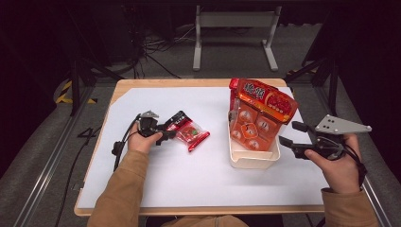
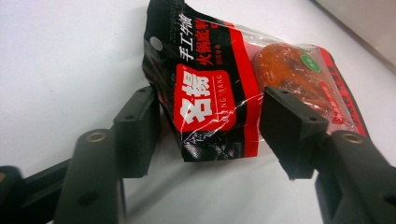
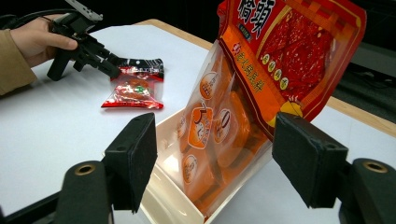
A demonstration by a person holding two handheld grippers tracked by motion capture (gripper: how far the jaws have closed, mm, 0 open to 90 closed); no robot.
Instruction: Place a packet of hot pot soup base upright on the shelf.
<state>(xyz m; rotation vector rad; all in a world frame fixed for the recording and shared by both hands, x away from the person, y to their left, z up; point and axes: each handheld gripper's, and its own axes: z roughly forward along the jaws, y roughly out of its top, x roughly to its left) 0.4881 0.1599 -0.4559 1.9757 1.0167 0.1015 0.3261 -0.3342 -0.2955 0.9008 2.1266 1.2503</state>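
The small packet (image 2: 219,98) reads "名揚" in white on a red patch, "MING YANG" beneath, on black film, with a clear window showing an orange-brown block. It lies flat on the white table (image 1: 189,179), left of the white bin (image 1: 253,158). The left gripper (image 1: 166,136) straddles its black end, jaws apart, pads not visibly pressing. The right gripper (image 1: 292,133) hangs open beside the bin, which holds a tall orange bag (image 1: 262,106). Bare tabletop surrounds the packet.
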